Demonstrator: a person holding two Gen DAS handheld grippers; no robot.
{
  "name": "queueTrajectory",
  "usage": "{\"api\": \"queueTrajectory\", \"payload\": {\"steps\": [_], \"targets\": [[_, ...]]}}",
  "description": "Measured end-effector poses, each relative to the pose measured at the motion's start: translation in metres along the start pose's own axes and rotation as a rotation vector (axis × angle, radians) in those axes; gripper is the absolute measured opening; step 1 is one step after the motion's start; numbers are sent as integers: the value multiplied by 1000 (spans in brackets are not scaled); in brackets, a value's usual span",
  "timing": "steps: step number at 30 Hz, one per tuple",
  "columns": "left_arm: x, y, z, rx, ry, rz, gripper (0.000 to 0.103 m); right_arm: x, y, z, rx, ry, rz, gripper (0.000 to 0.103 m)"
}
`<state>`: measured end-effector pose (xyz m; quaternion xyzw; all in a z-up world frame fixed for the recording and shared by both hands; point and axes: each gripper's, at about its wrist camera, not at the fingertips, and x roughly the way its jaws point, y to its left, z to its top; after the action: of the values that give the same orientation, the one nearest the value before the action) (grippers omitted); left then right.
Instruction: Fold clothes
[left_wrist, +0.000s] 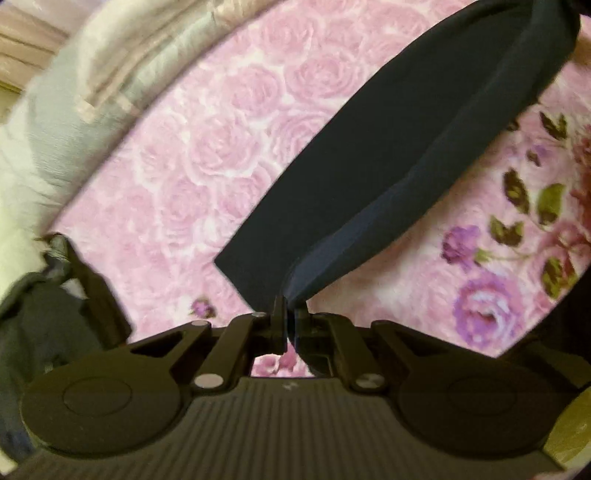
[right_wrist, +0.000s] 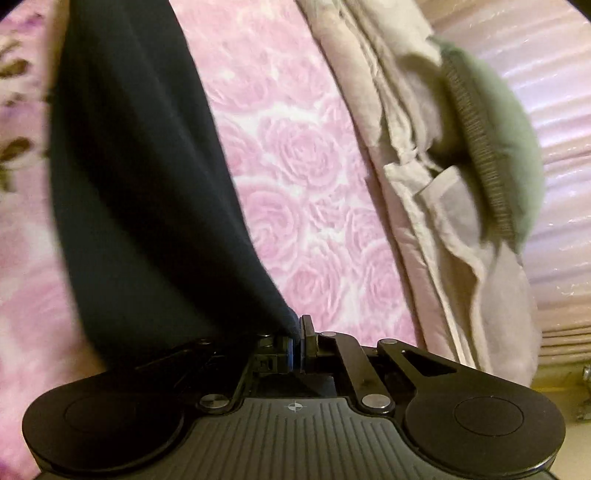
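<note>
A dark navy garment (left_wrist: 388, 155) hangs stretched above a pink rose-print bedspread (left_wrist: 207, 147). In the left wrist view my left gripper (left_wrist: 290, 314) is shut on one corner of it, and the cloth runs up and away to the top right. In the right wrist view my right gripper (right_wrist: 297, 332) is shut on another edge of the same navy garment (right_wrist: 140, 177), which spreads up and to the left over the bedspread (right_wrist: 295, 155). Both views are motion-blurred.
Folded pale grey and beige bedding (left_wrist: 96, 85) lies along the far edge of the bed, seen too as beige bedding (right_wrist: 417, 177) with a grey-green cushion (right_wrist: 506, 155) on it. Dark grey clothing (left_wrist: 40, 325) sits at the lower left.
</note>
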<state>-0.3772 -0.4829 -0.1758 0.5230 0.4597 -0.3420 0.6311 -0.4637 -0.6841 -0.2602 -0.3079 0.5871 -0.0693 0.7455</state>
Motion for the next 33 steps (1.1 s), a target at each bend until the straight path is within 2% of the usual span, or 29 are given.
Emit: {"api": "queueTrajectory", "payload": {"steps": [5, 8, 10, 11, 12, 17, 22, 25, 28, 29, 30, 33], "targets": [[89, 24, 24, 27, 26, -55, 5, 80, -1, 21, 25, 74, 48, 2], [121, 35, 40, 33, 26, -38, 7, 103, 0, 25, 66, 103, 49, 3], [141, 42, 50, 37, 25, -22, 8, 111, 0, 27, 95, 122, 21, 37], [145, 45, 54, 41, 26, -11, 8, 106, -1, 26, 129, 115, -11, 73], [148, 47, 58, 46, 28, 3, 9, 99, -5, 24, 176, 94, -39, 88], [159, 56, 74, 70, 41, 67, 21, 72, -22, -3, 456, 124, -31, 88], [158, 51, 80, 81, 46, 122, 21, 48, -26, -52, 760, 186, -8, 88], [143, 41, 87, 78, 27, 130, 21, 43, -28, -91, 1009, 193, 21, 88], [126, 18, 99, 126, 7, 121, 28, 41, -25, -129, 1275, 168, 66, 87], [121, 9, 104, 147, 3, 117, 28, 42, -24, -140, 1352, 154, 84, 82], [115, 0, 108, 167, -2, 113, 28, 44, -23, -149, 1418, 135, 111, 68], [101, -30, 129, 225, -45, 80, 28, 42, -21, -168, 1546, 77, 151, 66]]}}
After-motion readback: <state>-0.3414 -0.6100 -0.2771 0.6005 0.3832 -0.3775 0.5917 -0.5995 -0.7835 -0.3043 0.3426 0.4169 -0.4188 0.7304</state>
